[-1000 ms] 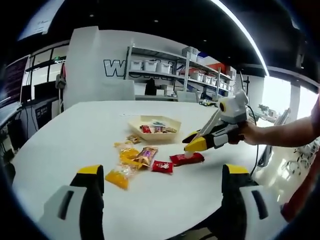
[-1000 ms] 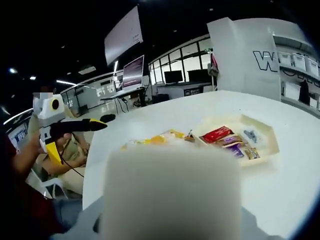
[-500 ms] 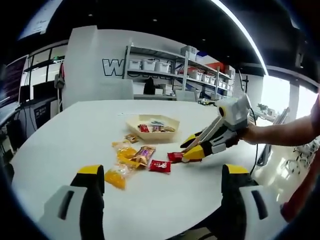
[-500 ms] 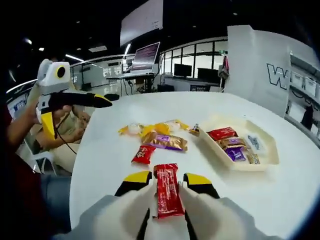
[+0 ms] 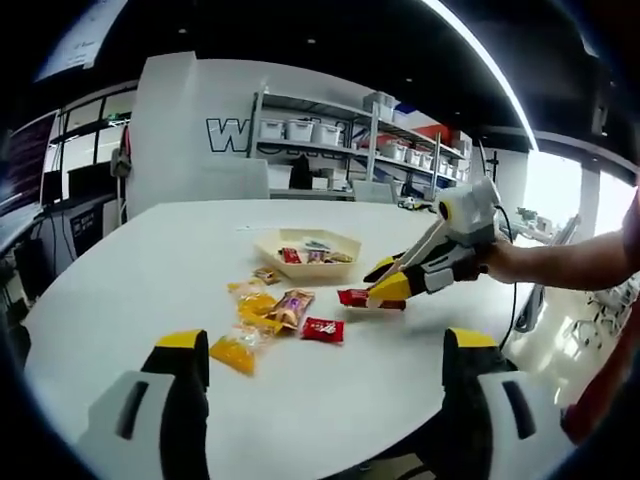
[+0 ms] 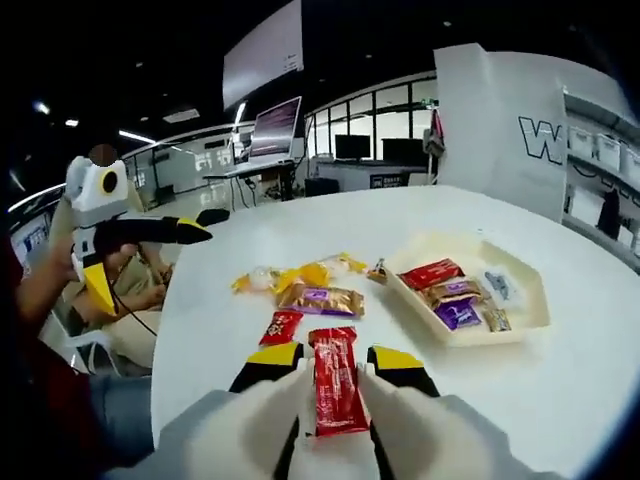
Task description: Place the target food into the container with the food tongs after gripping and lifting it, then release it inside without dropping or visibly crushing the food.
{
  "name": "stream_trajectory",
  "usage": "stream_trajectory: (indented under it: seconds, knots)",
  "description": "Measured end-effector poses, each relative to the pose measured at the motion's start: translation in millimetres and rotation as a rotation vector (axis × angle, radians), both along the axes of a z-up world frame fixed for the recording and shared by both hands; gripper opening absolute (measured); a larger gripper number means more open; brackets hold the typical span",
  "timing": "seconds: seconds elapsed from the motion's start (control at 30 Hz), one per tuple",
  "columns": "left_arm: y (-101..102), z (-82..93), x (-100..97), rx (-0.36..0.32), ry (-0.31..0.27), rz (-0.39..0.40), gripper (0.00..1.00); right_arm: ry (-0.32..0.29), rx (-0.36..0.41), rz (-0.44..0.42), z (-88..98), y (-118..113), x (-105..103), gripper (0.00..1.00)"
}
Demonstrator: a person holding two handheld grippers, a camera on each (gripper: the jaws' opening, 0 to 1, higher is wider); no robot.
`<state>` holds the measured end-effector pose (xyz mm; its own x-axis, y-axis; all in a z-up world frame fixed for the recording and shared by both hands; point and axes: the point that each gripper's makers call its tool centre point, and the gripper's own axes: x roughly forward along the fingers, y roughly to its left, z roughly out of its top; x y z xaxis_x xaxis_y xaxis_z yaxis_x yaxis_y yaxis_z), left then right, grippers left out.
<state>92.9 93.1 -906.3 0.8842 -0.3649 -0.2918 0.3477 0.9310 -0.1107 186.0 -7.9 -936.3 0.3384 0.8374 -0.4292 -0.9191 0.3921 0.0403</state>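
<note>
My right gripper is shut on a long red snack packet, which lies lengthwise between the jaws. In the left gripper view that gripper hangs just above the white table with the red packet at its tips, to the right of the cream tray. The tray holds several wrapped snacks. My left gripper stands open over the near table edge with nothing between its fingers. In the right gripper view the left gripper is held off the table's far left side.
Loose snacks lie left of the tray: yellow packets, a brown bar, a small red packet and an orange-yellow packet. A person's forearm reaches in from the right. Shelving stands behind the table.
My right gripper came down over the red packet, shut on it, and has now raised it slightly off the table. The left gripper has barely moved.
</note>
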Motion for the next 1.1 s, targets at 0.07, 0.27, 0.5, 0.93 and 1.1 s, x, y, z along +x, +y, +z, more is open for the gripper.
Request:
stream_trajectory:
  seconds: [0.07,0.27,0.5,0.93,1.1]
  knots:
    - [-1,0.4,-0.5,-0.003,-0.001,-0.003,0.95,-0.007,0.017,-0.010,7.0,-1,4,0.19]
    - [-3,1.3,3.2,-0.009,-0.005,-0.007,0.95,-0.001,0.033,-0.032,17.6,-3,11,0.19]
    - [-6,-0.2,2.7,-0.007,-0.003,-0.020,0.95,-0.005,0.061,-0.060,28.0,-7,18,0.19]
    - [1,-1.8,0.6,-0.009,0.002,-0.006,0.94,-0.034,0.123,-0.107,61.5,-8,43,0.19]
    - [2,1.3,1.5,-0.006,-0.002,-0.005,0.94,-0.063,0.126,-0.134,75.6,-10,64,0.19]
